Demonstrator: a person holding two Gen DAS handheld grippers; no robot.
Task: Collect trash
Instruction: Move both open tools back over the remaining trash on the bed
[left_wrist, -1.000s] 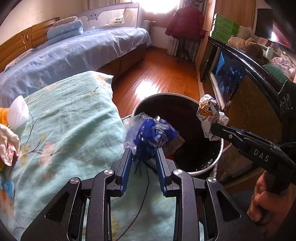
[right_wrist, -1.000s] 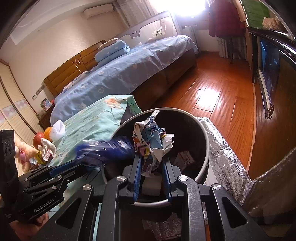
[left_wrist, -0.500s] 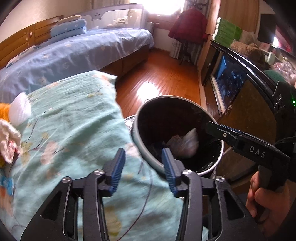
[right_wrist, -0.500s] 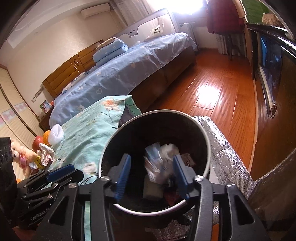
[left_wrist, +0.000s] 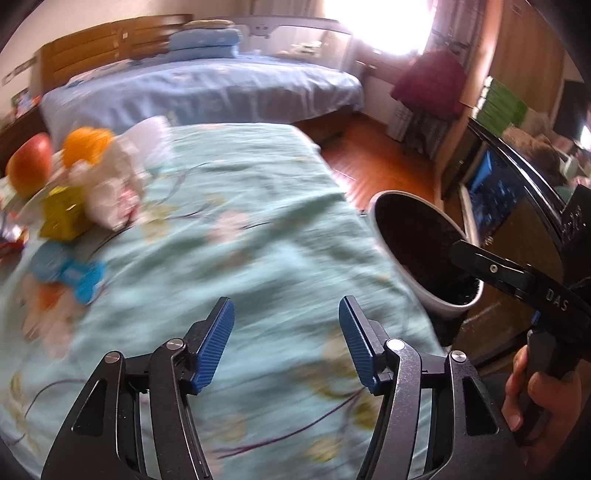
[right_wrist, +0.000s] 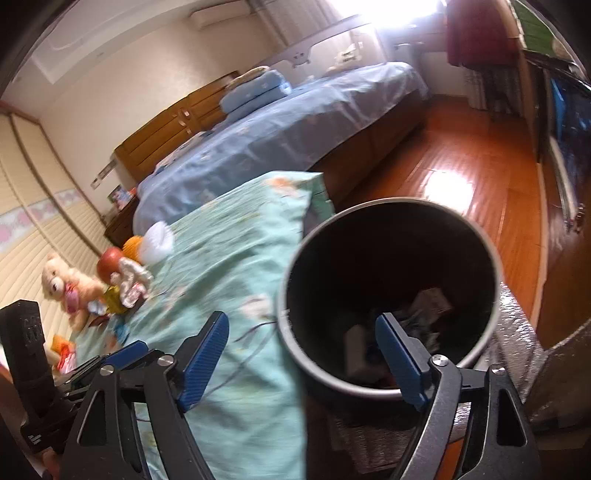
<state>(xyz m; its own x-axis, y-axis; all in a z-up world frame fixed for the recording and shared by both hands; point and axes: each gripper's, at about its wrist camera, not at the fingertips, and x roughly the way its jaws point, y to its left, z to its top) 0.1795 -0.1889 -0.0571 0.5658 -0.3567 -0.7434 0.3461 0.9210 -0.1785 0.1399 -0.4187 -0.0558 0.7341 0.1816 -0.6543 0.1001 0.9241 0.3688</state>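
A round dark trash bin (right_wrist: 496, 266) stands beside the teal flowered cloth (left_wrist: 258, 229), with several dropped wrappers (right_wrist: 424, 306) inside. My right gripper (right_wrist: 302, 321) hovers over the bin's near rim, its jaws opening with nothing between them. My left gripper (left_wrist: 286, 310) hangs over the cloth, jaws also opening and empty. The bin (left_wrist: 436, 299) lies to its right, under one right finger (left_wrist: 491, 269). On the cloth's far left lie a crumpled white wrapper (left_wrist: 114, 192), a yellow packet (left_wrist: 62, 214) and a blue wrapper (left_wrist: 74, 273).
An apple (left_wrist: 29, 166) and an orange (left_wrist: 86, 146) sit behind the wrappers, with a teddy bear (right_wrist: 70, 284) nearby. A blue bed (right_wrist: 280, 140) stands beyond, with wooden floor (right_wrist: 461, 177) to its right. A dark cabinet (left_wrist: 524, 221) flanks the bin. Silver foil (right_wrist: 517, 332) lies under the bin.
Both grippers let go of their trash, which fell into the bin, and their jaws widened. The left gripper swung left from the bin over the cloth. The right one shifted slightly left.
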